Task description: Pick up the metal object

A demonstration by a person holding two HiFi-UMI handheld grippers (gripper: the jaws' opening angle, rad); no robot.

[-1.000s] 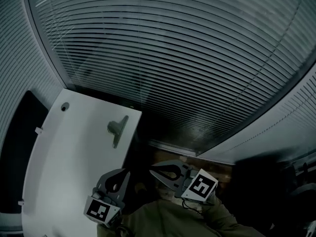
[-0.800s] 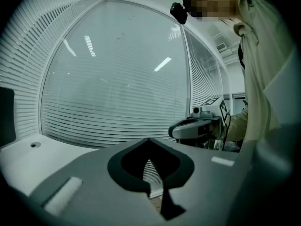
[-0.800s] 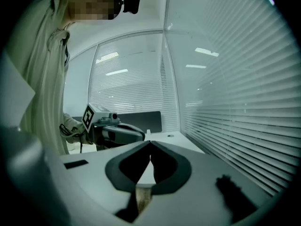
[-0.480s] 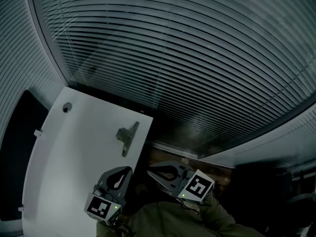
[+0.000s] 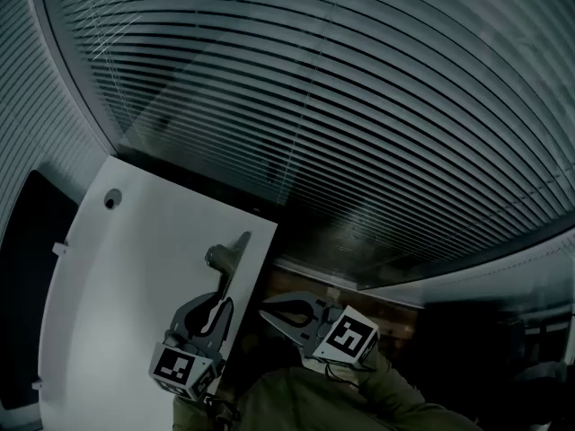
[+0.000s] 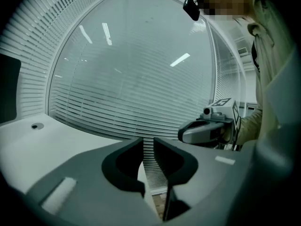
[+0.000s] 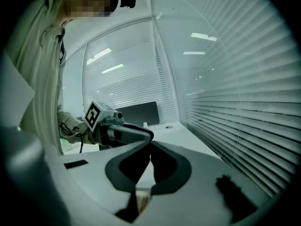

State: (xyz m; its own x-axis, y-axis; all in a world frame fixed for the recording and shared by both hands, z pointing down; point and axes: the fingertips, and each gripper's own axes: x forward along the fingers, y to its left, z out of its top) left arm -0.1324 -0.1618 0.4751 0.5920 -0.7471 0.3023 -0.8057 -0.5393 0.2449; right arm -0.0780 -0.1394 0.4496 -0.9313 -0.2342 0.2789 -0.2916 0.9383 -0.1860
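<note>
Now, head view, change: the left claw point(image 5: 219, 302) has come forward over the white surface point(image 5: 108, 312) in the last second. The metal object point(image 5: 224, 260), which was well ahead of it then, now lies just beyond its tips at 12 o'clock, near the surface's right edge.
Head view, meaning: I judge the reach to be nearly finished. What remains is to spread the jaws round the object and close them, and the pick-up itself has not begun.
Head view, right claw point(image 5: 267, 311): it sits off the surface's edge at the left claw's 3 o'clock, jaws together and empty.
Head view, hard to read: the light is dim, and the object's near end merges with the claw tips, so I cannot tell whether they touch.
Left gripper view, claw: the jaws are opening and stand a narrow gap apart. Only the blinds point(image 6: 117, 102) show through the gap, and nothing is between the jaws.
Left gripper view, hidden: the metal object does not show, because the claw's own body fills the lower frame.
Right gripper view, claw: the tips meet and hold nothing, and the left claw shows at 10 o'clock.
Right gripper view, unclear: I cannot identify the dark blot point(image 7: 230, 189) at 4 o'clock, and the metal object is not recognisable here.
</note>
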